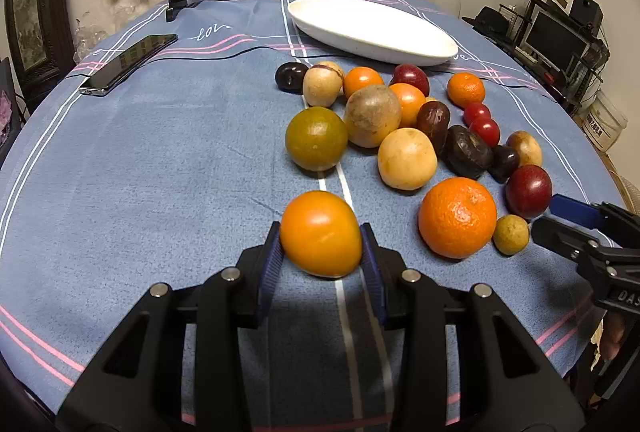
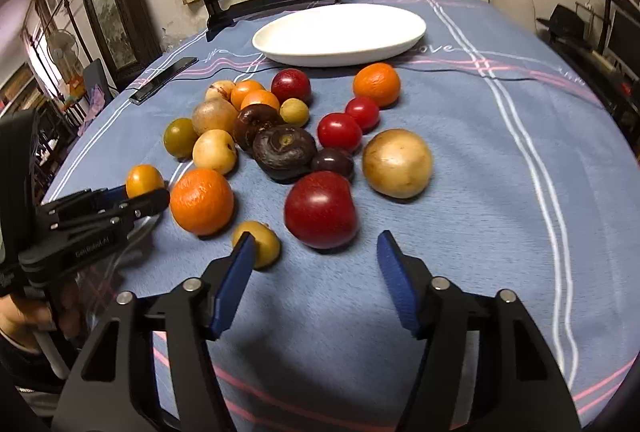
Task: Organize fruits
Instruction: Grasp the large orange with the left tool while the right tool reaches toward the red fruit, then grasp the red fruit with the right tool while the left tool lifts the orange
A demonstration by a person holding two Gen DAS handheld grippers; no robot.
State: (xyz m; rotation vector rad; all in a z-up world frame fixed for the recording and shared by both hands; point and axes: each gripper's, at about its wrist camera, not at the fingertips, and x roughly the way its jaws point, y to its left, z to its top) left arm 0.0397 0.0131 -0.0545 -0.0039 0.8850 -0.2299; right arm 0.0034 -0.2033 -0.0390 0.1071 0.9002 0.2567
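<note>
Left wrist view: the left hand-held gripper (image 1: 321, 244) is clamped on a smooth orange fruit (image 1: 320, 234), low on the desk (image 1: 160, 172), probably bound for the empty white plate (image 1: 372, 28).

Right wrist view: the right hand-held gripper (image 2: 316, 256) stands apart, straddling the dark red fruit (image 2: 321, 209) without touching it, probably lining up a grasp.

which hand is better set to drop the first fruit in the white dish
Left. The left gripper is already shut on an orange fruit. The right gripper is open, holding nothing. The dish holds nothing.
</note>
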